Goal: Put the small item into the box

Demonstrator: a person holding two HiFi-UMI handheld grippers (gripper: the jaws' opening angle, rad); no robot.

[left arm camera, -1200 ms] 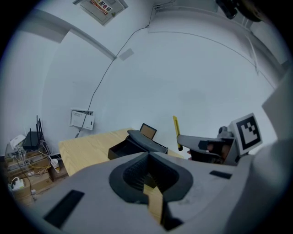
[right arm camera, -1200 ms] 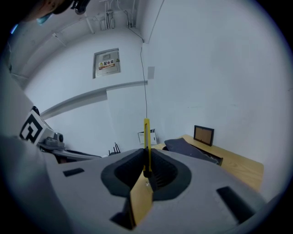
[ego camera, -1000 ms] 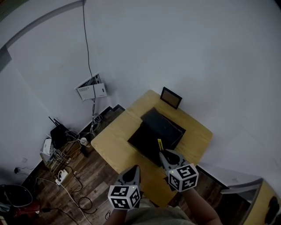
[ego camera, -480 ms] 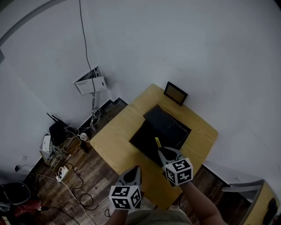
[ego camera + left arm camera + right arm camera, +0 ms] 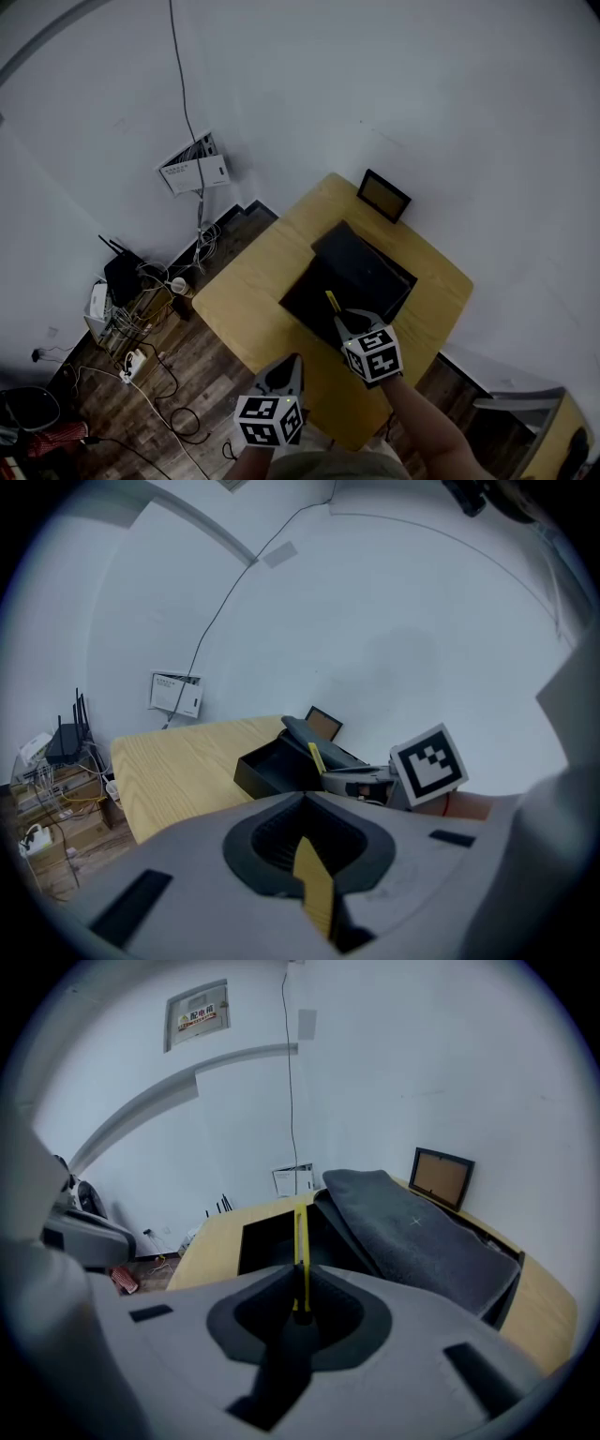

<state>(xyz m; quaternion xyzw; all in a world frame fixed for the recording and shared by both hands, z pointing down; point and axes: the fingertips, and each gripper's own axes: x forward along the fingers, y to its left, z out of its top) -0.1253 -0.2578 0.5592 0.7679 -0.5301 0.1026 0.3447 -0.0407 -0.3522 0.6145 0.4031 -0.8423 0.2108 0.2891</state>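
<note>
At the far left, a tangle of cables and a black router [image 5: 122, 277] are lying on the dark wooden floor, and a white wall panel [image 5: 194, 173] with a cable running up from it is hanging above them. A light wooden table [image 5: 234, 300] is standing against the pale wall. Over its near edge the left gripper [image 5: 289, 364] is hovering apart from the box; its jaws are sitting drawn together with nothing gripped, only a thin tan sliver showing along their seam in the left gripper view [image 5: 302, 799]. Right of it, an open black rectangular box [image 5: 309, 295] is resting on the table. The right gripper [image 5: 345, 322] is clamping a thin yellow strip-like item [image 5: 330, 302] at one end, and the strip is pointing forward over the box's dark interior [image 5: 267, 1237]. A dark grey lid [image 5: 370, 267] is leaning against the box's far side, and a small dark-framed picture [image 5: 385, 195] is standing by the wall at the far right
</note>
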